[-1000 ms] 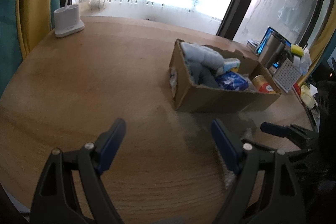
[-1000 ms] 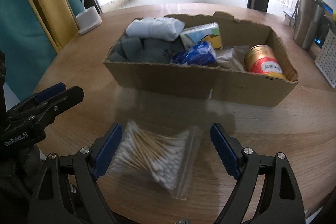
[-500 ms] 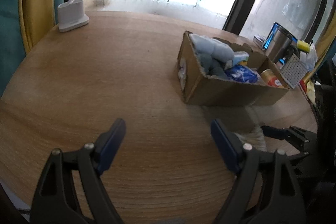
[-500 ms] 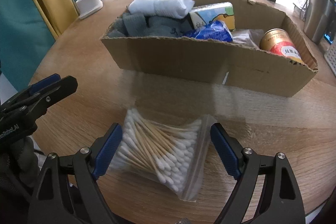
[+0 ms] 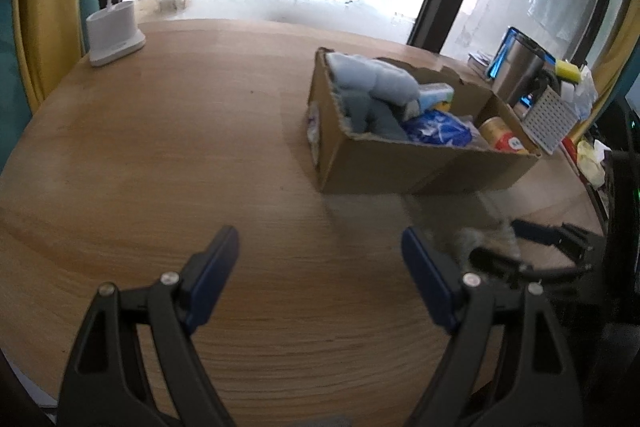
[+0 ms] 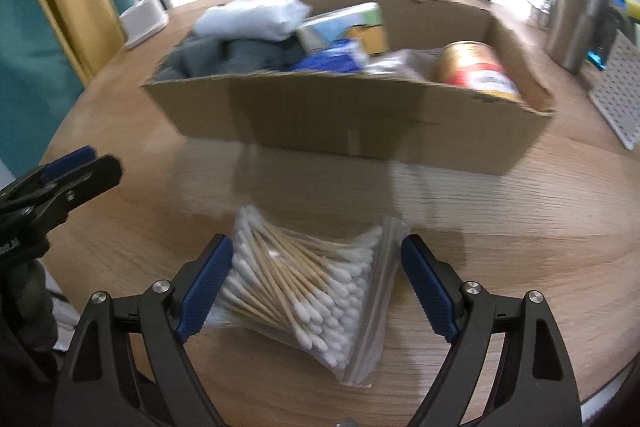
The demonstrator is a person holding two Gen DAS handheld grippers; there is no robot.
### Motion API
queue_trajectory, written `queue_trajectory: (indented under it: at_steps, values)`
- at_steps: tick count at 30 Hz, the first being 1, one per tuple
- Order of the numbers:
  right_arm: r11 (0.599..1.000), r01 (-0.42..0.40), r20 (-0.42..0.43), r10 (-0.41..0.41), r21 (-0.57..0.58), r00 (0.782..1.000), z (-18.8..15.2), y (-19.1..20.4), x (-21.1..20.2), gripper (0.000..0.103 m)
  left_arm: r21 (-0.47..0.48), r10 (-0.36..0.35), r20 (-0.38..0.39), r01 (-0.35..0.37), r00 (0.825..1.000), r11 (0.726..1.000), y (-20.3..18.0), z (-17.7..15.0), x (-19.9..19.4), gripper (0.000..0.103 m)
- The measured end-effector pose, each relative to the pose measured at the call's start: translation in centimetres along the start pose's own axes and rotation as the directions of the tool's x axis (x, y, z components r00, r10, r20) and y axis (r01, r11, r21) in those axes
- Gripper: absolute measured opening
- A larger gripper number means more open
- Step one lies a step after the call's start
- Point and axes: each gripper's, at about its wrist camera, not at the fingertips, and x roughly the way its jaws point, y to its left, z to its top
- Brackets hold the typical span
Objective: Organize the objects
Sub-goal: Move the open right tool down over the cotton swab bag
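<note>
You are at the pick-up step: your right gripper [image 6: 316, 267] has its jaws wide on both sides of the bag of cotton swabs [image 6: 308, 287], which lies on the bench [image 6: 520, 227] before the cardboard box [image 6: 340, 119]. Next, close on the bag and lift it into the box. Your left gripper [image 5: 320, 267] hangs wide and empty.

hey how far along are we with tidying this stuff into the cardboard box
Mostly done: the cardboard box already holds socks, a blue packet and a can. In hand: the open right gripper straddles the bag of cotton swabs on the table, not yet gripping. Left: grasp it and box it.
</note>
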Motion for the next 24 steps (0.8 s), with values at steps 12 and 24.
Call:
queue_trajectory:
  at_steps: [12, 24]
  values:
    - [0.995, 0.051, 0.034, -0.054, 0.084, 0.998, -0.3, -3.8, -1.1, 0.088, 0.046, -0.027, -0.024, 0.028, 0.999, 0.999, -2.2, 0.2, 0.9, 0.084]
    - [0.980, 0.024, -0.006, -0.023, 0.200, 1.000, -1.2, -4.7, -1.9, 0.088, 0.054, -0.074, -0.039, 0.076, 0.996, 0.996, -2.6, 0.1, 1.5, 0.084]
